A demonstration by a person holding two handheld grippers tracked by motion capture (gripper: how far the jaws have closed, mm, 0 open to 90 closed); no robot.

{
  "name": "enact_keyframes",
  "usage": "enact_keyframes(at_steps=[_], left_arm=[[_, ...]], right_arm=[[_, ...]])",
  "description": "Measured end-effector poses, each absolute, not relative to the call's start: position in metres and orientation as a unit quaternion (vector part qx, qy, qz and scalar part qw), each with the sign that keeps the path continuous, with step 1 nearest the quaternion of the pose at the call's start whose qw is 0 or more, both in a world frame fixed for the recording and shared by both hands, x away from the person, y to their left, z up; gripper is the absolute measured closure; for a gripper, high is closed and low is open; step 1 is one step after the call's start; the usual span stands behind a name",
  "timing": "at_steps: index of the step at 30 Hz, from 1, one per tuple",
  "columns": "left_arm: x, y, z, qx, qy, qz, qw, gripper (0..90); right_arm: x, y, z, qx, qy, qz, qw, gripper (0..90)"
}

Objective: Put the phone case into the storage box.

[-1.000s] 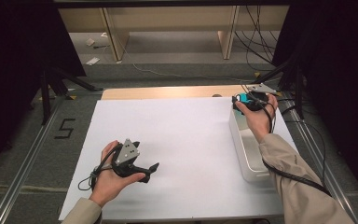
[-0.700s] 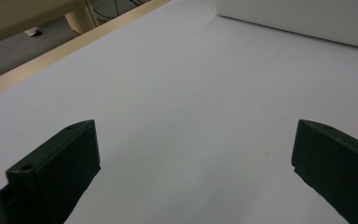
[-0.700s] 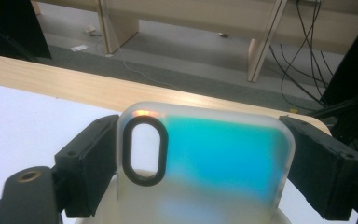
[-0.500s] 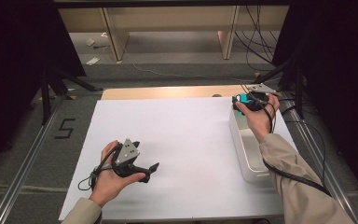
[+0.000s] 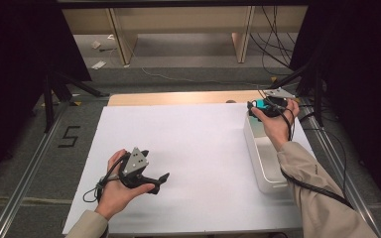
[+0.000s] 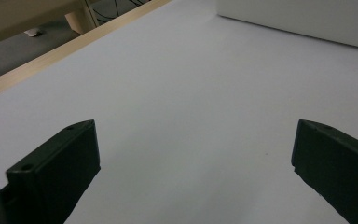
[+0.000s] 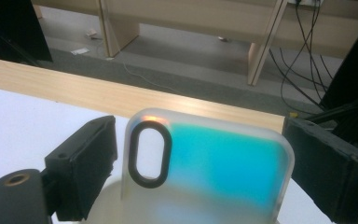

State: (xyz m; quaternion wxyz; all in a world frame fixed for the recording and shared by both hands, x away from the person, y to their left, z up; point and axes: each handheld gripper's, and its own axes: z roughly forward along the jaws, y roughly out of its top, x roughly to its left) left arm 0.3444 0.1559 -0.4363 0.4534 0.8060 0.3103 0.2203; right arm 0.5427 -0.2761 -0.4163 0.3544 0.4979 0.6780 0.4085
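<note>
Phone case (image 7: 214, 168), translucent with a turquoise tint and a dark-rimmed oval cut-out, stands upright at the far end of the white bin (image 5: 258, 163), its lower edge down inside the bin.

Left of the bin, well apart from it: my left gripper (image 5: 155, 164) rests on the white worktop (image 5: 193, 134), cradled in the left hand (image 5: 114, 191). The left gripper view shows its fingers (image 6: 60, 163) spread wide over bare surface, nothing between them, with the bin's wall (image 6: 298, 23) far ahead.

At the bin's far end: my right gripper (image 5: 270, 106) is held over the rim, with the case's teal patch (image 5: 261, 103) visible beside the hand. In the right gripper view, the right gripper (image 7: 200, 123) has one finger (image 7: 88, 158) just beside each side edge of the case. These jaws have just been opening with the case between them. Whether the pads are pressing on its edges or have let go, I cannot tell.

Step in hand, as I judge it: depositing the case into the bin, at the point of release.

Next move, as I judge it: I should open the fingers fully clear of both edges, then lift the gripper straight up from the bin so neither pad drags the case over. The case may tip once unsupported, so a slow withdrawal seems wise.
</note>
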Motion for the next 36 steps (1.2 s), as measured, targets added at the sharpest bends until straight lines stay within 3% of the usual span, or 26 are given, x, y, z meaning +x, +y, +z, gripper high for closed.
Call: enact_keyframes(at_steps=[29,36], left_arm=[[0.344,0.156,-0.435,0.804,0.312,0.223,0.454,0.1],[0.344,0.156,-0.434,0.803,0.313,0.225,0.455,0.1]], right_arm=[[0.522,-0.285,-0.387,0.479,0.659,0.445,0.372,12.6],[0.510,-0.286,-0.379,0.464,0.668,0.455,0.364,17.3]])
